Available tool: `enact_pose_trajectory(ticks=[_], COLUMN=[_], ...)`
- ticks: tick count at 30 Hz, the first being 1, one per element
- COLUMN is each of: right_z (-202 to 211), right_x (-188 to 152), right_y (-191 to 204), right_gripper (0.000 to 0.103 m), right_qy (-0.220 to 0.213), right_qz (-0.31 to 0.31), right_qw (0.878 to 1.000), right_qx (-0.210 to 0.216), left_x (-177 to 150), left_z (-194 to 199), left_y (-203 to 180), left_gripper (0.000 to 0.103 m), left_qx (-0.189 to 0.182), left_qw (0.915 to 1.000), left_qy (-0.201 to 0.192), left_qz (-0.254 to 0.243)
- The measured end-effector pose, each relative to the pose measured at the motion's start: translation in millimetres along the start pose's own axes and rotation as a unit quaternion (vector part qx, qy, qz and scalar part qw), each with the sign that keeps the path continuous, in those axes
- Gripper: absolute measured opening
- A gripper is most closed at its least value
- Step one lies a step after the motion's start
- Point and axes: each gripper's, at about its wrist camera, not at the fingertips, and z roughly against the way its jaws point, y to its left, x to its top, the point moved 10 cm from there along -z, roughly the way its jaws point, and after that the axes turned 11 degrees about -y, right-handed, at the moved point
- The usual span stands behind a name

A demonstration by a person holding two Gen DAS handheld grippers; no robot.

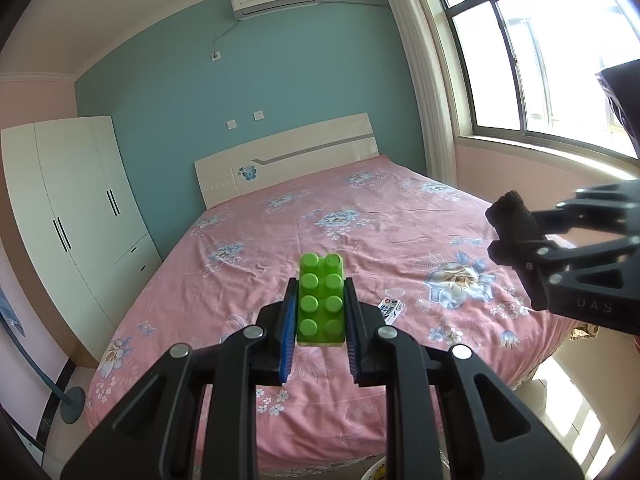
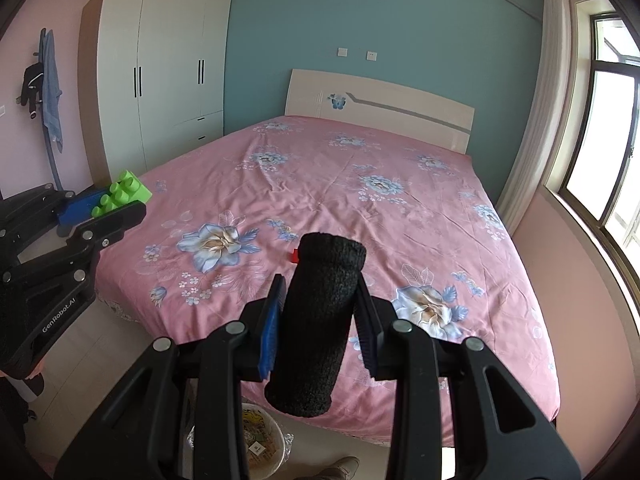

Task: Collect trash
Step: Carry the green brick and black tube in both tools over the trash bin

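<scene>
Brick, green and studded, is sitting clamped between my left gripper's blue pads, held in the air over the foot of the pink floral bed. Black fuzzy roll, cylinder-shaped, is being squeezed the same way by my right gripper, also above the bed's near edge. Both grips are clenched on their loads, nothing loose.

Outward: I'm seeing a small white printed packet and a tiny red piece lying on the sheet, so pickup is probably not finished. A paper bowl-like container is showing on the floor below the right gripper, likely the drop spot, though I can't confirm that.

Risks, as I judge them: the roll is soft and is hanging well past the pads, so it could sag or slide out if I'm tilting too far. The brick is smooth plastic; a jolt could pop it free. Both grippers are working close together, so a collision is possible.
</scene>
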Motion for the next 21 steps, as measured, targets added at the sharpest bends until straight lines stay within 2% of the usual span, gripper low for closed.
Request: enact_pose_trajectory(ticks=[10, 21], right_z=[0.6, -35.0], right_x=[-57.0, -134.7], right_y=[30.1, 52.4], right_gripper=[0.035, 0.035], right_qy=[0.021, 0.078], right_qz=[0.029, 0.034], right_qw=[0.999, 0.995], right_qx=[0.028, 0.060], left_x=[-63.7, -169.5], left_z=[-10.2, -36.4], left_y=[-9.7, -15.1], left_gripper=[0.024, 0.024], left_qx=[-0.019, -0.042], left_qw=[0.9984, 0.9883], left_qy=[0.052, 0.146], left_qz=[-0.012, 0.007])
